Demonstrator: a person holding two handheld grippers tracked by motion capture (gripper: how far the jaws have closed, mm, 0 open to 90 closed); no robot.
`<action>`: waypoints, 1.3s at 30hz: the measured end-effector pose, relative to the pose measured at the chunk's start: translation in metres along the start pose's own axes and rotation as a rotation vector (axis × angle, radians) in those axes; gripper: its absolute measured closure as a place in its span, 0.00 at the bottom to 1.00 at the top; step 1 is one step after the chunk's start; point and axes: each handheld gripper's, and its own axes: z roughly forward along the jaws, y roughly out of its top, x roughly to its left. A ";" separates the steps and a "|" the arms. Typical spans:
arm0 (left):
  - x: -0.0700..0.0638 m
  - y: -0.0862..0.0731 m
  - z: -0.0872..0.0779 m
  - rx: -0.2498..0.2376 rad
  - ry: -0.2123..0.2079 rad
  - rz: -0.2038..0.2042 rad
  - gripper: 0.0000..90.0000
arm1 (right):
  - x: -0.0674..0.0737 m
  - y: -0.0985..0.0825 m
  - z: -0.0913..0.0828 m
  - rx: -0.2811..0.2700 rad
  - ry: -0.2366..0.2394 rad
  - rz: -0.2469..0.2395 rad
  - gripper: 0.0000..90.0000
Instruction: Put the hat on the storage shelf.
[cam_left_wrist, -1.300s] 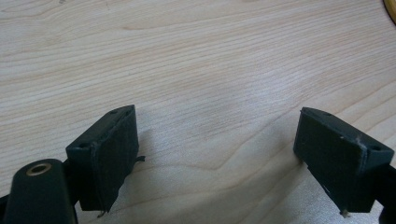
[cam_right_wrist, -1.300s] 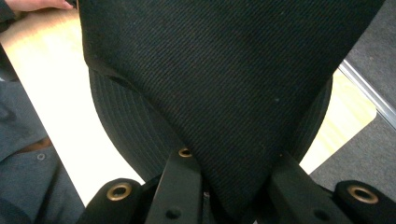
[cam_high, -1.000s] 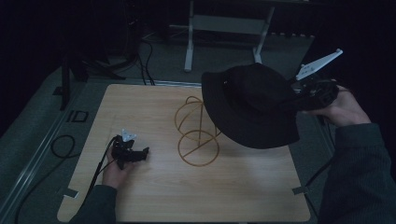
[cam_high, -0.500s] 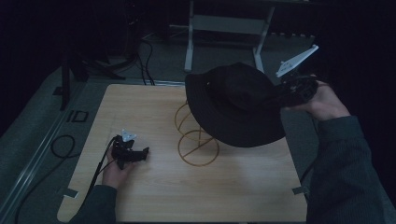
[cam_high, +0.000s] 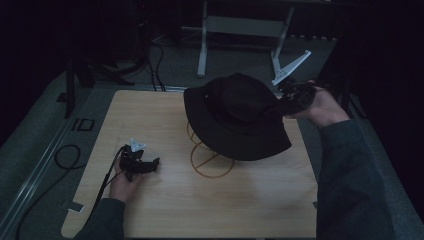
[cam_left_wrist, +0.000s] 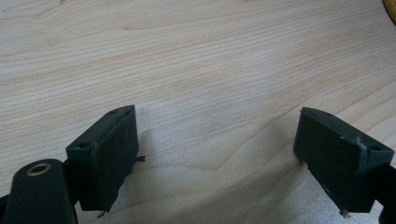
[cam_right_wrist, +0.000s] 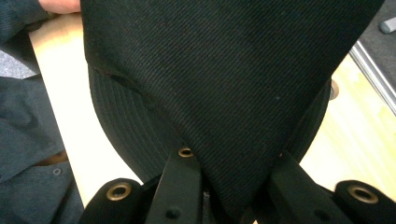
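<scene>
A black bucket hat (cam_high: 237, 117) hangs above the light wooden table (cam_high: 150, 115), over the top of a gold wire stand (cam_high: 210, 162) whose round base shows below the brim. My right gripper (cam_high: 279, 106) comes in from the right and is shut on the hat's crown. In the right gripper view the two jaws pinch a fold of the hat (cam_right_wrist: 224, 70) at the right gripper (cam_right_wrist: 229, 186). My left gripper (cam_high: 156, 164) rests low on the table at the left, open. The left gripper (cam_left_wrist: 217, 135) has only bare table (cam_left_wrist: 210, 56) between its pads.
A white metal frame (cam_high: 240, 27) stands on the floor behind the table. A black cable (cam_high: 65, 155) loops on the grey floor at the left. A dark sleeve (cam_right_wrist: 28, 135) lies close along the table's edge in the right gripper view.
The right gripper has carried the hat to the left and slightly down, from the table's right edge to over the wire stand. The left gripper has stayed put.
</scene>
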 end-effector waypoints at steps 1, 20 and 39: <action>0.000 0.000 0.000 0.000 0.000 -0.001 0.16 | 0.000 0.002 0.002 0.004 0.002 -0.003 0.95; 0.000 0.000 0.000 -0.001 -0.001 0.001 0.16 | 0.006 0.021 0.031 0.034 0.038 -0.016 0.94; 0.000 0.000 0.000 -0.001 -0.001 0.002 0.16 | 0.009 0.032 0.054 0.079 0.043 -0.020 0.87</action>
